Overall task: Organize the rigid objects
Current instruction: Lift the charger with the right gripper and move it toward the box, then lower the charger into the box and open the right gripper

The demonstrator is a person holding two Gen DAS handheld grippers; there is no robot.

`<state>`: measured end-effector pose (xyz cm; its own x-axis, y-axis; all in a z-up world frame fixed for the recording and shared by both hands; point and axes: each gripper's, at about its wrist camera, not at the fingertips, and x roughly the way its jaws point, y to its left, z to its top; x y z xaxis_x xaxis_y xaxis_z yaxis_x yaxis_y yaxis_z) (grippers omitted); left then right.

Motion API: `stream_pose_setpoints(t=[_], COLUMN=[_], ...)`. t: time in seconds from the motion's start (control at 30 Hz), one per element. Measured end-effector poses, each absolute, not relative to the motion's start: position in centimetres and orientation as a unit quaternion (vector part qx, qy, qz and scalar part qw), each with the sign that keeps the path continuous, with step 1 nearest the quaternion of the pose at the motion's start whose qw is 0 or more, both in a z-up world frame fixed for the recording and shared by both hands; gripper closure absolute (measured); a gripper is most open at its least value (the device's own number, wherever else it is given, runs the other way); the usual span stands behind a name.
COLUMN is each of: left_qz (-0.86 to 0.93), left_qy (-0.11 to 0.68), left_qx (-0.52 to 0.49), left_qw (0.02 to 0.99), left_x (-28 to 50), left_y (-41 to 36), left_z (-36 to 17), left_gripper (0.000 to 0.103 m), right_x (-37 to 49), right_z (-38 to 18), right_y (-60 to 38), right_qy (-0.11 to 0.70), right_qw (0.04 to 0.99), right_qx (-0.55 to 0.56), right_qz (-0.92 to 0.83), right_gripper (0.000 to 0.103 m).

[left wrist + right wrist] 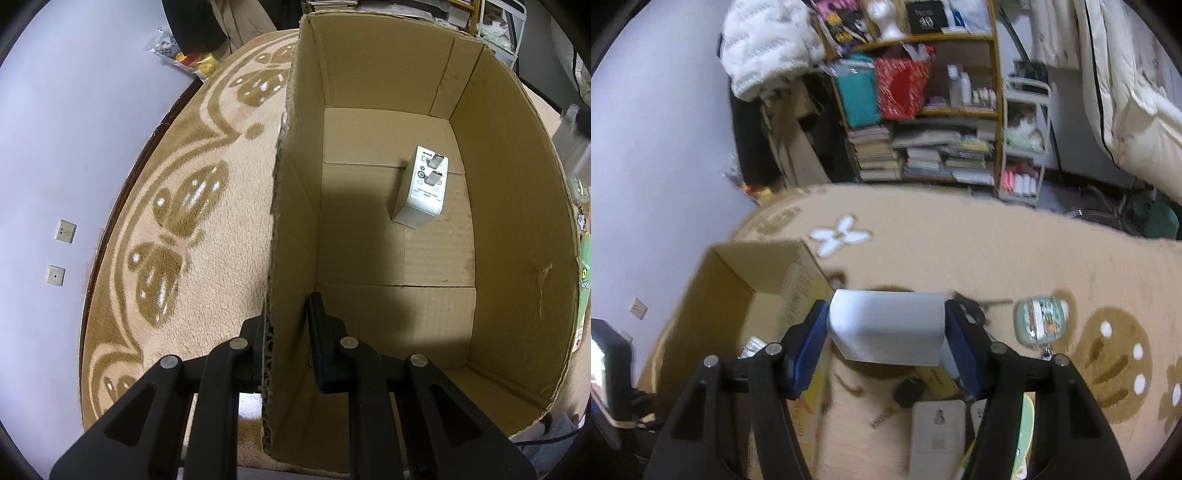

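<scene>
Right now we hold a pale grey, smooth-sided rectangular box (886,330) clamped between the blue pads of our right gripper (886,339), raised above the beige patterned carpet (960,251) just beside the open brown cardboard carton (738,288). It looks stiff and light, with slick faces, so we judge a firm squeeze across its two flat ends safest. Our left gripper (286,339) straddles the carton's near wall (273,258), one finger outside and one inside; we cannot tell whether it pinches the wall or only brackets it. Inside the carton lies a small white printed box (421,188).
</scene>
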<state>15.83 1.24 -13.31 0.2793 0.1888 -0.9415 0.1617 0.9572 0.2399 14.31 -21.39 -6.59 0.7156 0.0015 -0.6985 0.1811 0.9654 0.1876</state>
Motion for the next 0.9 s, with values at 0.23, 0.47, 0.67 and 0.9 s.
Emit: stream_pose_setpoints(t=[0.23, 0.47, 0.67, 0.9], left_qz=[0.009, 0.010, 0.009, 0.006], left_qy=[0.599, 0.599, 0.599, 0.596], left_qx=[0.148, 0.148, 0.144, 0.136], left_qw=[0.787, 0.787, 0.787, 0.791], left_x=[15.8, 15.8, 15.8, 15.8], left_y=[1.2, 1.2, 1.3, 1.7], left_z=[-13.3, -13.3, -13.3, -12.9], left_gripper=[0.087, 0.087, 0.087, 0.087], right_x=[12.6, 11.7, 11.7, 12.0], right_z=[-2.7, -1.6, -2.7, -4.5], right_y=[-19.0, -15.4, -13.5, -12.8], right_qy=[0.307, 0.280, 0.298, 0.319], right_qw=[0.944, 0.953, 0.947, 0.939], right_qx=[0.123, 0.103, 0.094, 0.090], right_qz=[0.004, 0.050, 0.073, 0.095], right_gripper=[0.037, 0.037, 0.037, 0.037])
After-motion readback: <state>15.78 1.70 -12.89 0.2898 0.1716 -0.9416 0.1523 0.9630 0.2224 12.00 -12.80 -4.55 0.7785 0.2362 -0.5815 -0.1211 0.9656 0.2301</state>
